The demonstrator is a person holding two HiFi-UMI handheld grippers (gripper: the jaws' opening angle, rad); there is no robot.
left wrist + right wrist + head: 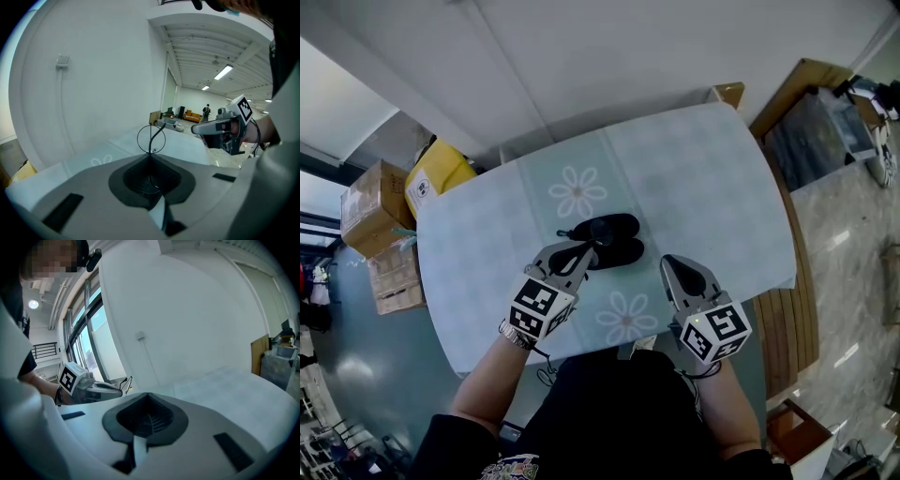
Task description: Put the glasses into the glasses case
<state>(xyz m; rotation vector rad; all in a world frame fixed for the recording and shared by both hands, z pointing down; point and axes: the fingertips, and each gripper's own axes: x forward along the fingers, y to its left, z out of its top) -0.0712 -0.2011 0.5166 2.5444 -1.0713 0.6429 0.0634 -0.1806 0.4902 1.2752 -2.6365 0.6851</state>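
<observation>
A black glasses case (607,238) lies open in the middle of the table (694,178), its two halves side by side. My left gripper (584,253) is at the case's near left edge, shut on thin wire-framed glasses (151,139); one round lens ring and a temple stick up past the jaw tips in the left gripper view. My right gripper (677,265) hovers to the right of the case, shut with nothing in it. The right gripper view shows its closed jaws (146,395) and the left gripper (96,389) off to the side.
The table has a pale blue cloth with flower prints. Cardboard boxes (377,214) and a yellow bag (441,173) stand on the floor at the left. A wooden bench (787,323) runs along the table's right side. A white wall is behind the table.
</observation>
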